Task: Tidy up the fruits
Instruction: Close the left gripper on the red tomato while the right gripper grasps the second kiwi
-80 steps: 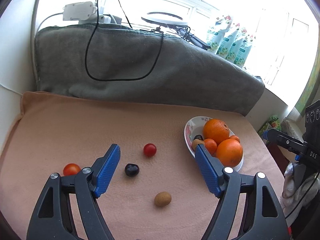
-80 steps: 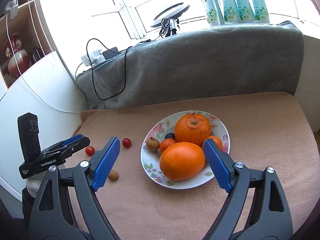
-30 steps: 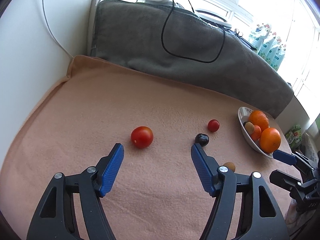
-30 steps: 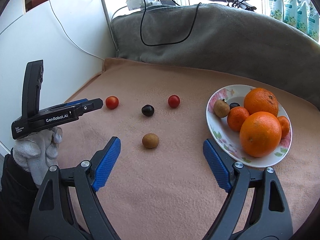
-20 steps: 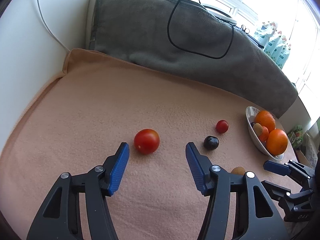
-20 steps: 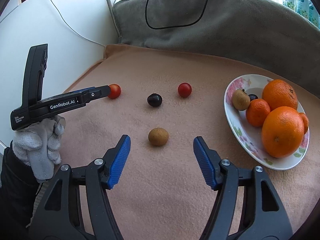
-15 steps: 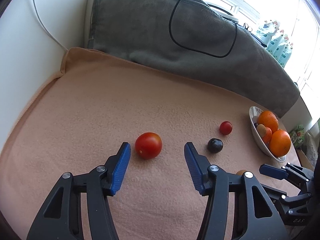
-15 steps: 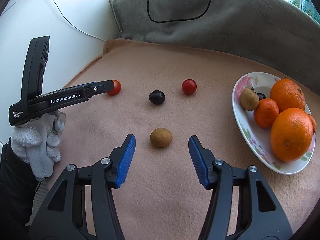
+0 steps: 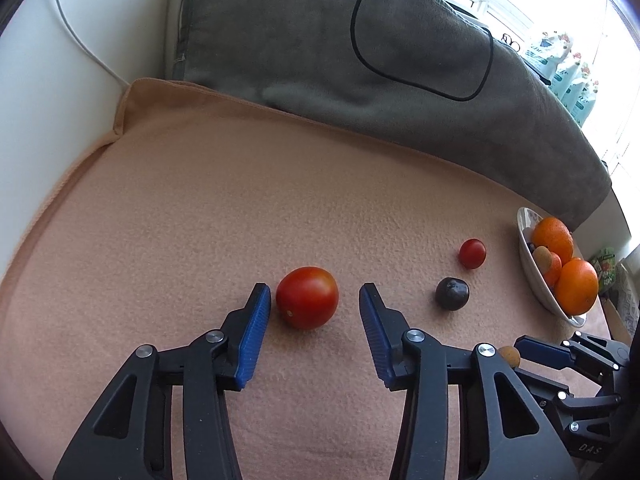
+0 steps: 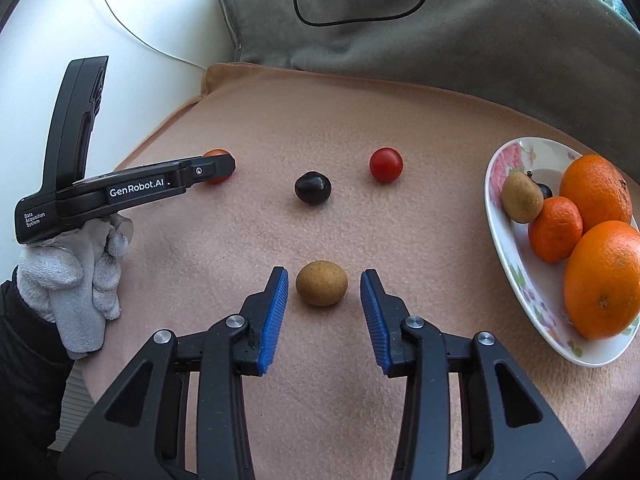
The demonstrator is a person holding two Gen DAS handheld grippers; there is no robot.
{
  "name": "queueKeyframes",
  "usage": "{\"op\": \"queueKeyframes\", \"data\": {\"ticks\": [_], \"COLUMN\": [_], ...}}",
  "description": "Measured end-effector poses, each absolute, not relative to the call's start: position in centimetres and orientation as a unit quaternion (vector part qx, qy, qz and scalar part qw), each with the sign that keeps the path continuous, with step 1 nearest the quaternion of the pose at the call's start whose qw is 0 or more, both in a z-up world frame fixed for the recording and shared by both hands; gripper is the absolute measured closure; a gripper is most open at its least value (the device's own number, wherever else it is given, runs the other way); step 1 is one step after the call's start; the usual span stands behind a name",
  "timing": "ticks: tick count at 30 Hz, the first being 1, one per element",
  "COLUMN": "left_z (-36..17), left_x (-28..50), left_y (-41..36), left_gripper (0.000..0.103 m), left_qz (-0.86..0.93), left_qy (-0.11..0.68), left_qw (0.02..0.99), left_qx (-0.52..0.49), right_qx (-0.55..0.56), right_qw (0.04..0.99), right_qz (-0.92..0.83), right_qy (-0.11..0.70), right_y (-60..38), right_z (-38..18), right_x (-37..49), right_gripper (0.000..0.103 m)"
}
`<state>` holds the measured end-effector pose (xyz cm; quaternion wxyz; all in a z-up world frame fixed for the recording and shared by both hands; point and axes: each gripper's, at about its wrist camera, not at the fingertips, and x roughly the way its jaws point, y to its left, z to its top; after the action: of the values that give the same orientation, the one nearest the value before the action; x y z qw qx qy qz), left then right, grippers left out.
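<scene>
Tongs on both sides straddle a fruit, jaws just closing in but pads not yet pressing. The left tongs (image 9: 312,298) frame the large red tomato (image 9: 307,297), a sliver of gap at the left pad and a wider one at the right. The right tongs (image 10: 324,286) bracket the small brown fruit (image 10: 321,283), narrow gaps on both sides. Both fruits sit on the peach blanket (image 10: 420,128) covering the desk.

Beyond the brown fruit lie a dark plum (image 10: 313,187) and a small red tomato (image 10: 385,165), apart from each other and clear of either grip. To the right stands the floral plate (image 10: 505,240) carrying two big oranges (image 10: 602,280), a mandarin (image 10: 555,229), a brown fruit and a dark one half hidden behind them.

A white-gloved hand (image 10: 68,280) holds the left tool, whose side reads "GenRobot.AI" and "Data Acquisition System"; its tip hides part of the large tomato in the right wrist view. In the left wrist view the right tool shows "DAS". A grey blanket (image 9: 360,48) with a looped black cable (image 9: 420,60) rises behind, and blurred bottles (image 9: 568,68) stand by the window
</scene>
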<state>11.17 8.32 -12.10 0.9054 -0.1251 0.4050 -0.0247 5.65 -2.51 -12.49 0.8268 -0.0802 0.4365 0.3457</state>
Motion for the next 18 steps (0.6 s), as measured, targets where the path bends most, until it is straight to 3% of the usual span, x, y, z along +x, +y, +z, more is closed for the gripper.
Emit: {"op": "queueKeyframes", "data": {"ticks": [2, 5, 8, 18], "left_z": [-12.18, -12.24, -12.30, -11.89], "left_x": [11.29, 11.30, 11.36, 10.74], "left_y": [8.36, 8.42, 8.46, 8.54], "left_gripper": [0.062, 0.067, 0.072, 0.072], "left_qz": [-0.025, -0.023, -0.022, -0.024], "left_qy": [0.406, 0.406, 0.406, 0.399], "left_qw": [0.905, 0.905, 0.904, 0.907], "left_qx": [-0.126, -0.128, -0.129, -0.132], "right_qx": [-0.084, -0.084, -0.085, -0.074], "right_qw": [0.826, 0.823, 0.823, 0.830], "right_qz": [0.344, 0.347, 0.347, 0.347], "right_qy": [0.439, 0.442, 0.441, 0.431], "right_y": [-2.41, -2.03, -1.81, -2.45], "right_z": [-12.63, -12.90, -12.90, -12.07], "right_x": [5.70, 5.94, 6.03, 5.54], "right_gripper": [0.064, 0.073, 0.073, 0.073]}}
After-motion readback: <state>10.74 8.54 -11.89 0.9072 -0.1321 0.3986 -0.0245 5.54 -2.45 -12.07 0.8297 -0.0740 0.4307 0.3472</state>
